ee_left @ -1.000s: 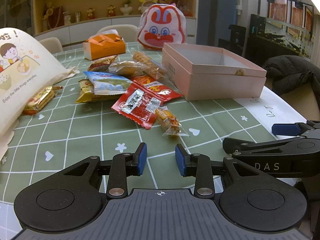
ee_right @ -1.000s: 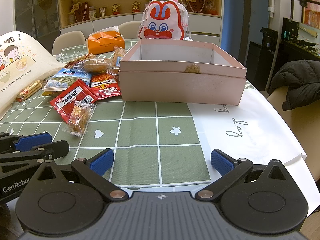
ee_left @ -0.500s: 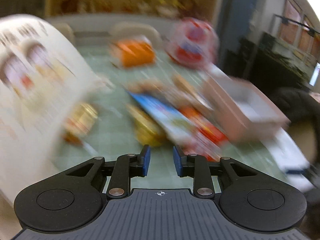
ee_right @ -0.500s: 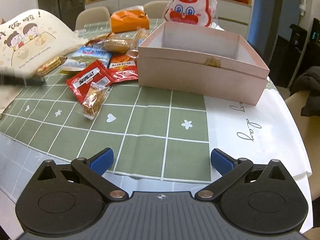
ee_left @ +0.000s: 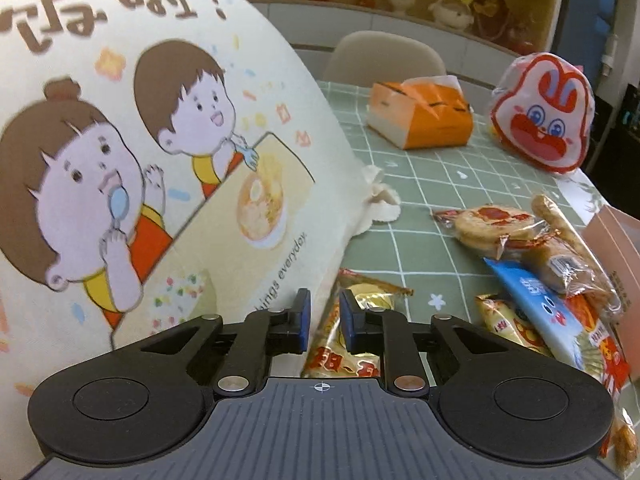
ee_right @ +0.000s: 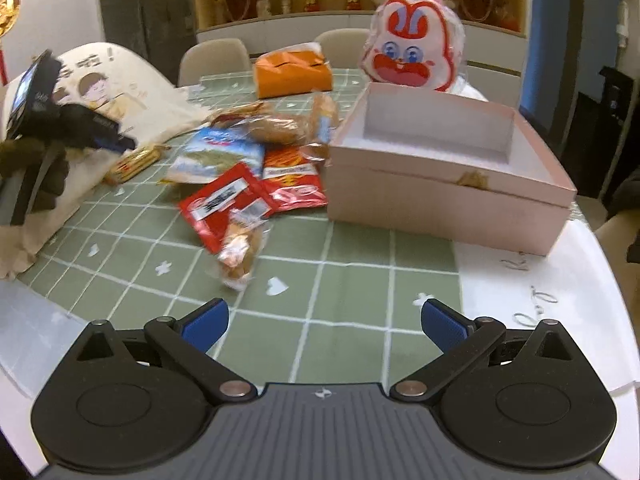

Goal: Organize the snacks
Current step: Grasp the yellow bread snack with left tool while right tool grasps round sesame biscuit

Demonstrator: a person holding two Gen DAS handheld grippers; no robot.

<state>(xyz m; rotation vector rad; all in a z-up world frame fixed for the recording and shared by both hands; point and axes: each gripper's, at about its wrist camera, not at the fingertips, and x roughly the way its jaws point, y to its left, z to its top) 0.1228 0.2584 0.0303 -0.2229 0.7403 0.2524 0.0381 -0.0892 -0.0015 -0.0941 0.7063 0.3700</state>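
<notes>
My left gripper (ee_left: 324,322) is over a gold-and-red candy bar (ee_left: 346,344) that lies beside a cream cartoon tote bag (ee_left: 132,152); its jaws stand a narrow gap apart, with the wrapper seen between them and not clamped. The same bar shows in the right wrist view (ee_right: 134,164), with the left gripper (ee_right: 86,128) above it. My right gripper (ee_right: 324,322) is wide open and empty above the green checked cloth (ee_right: 352,280). Several snack packets (ee_right: 240,184) lie left of an open pink box (ee_right: 444,168).
An orange tissue box (ee_left: 420,118) and a rabbit-face bag (ee_left: 544,114) stand at the far side of the table. A white plastic bag (ee_right: 532,292) lies on the right by the table edge. Chairs stand behind the table.
My left gripper has swung left from the table's middle to the candy bar by the tote bag, its jaws a little narrower. My right gripper has risen and tilted slightly, staying open.
</notes>
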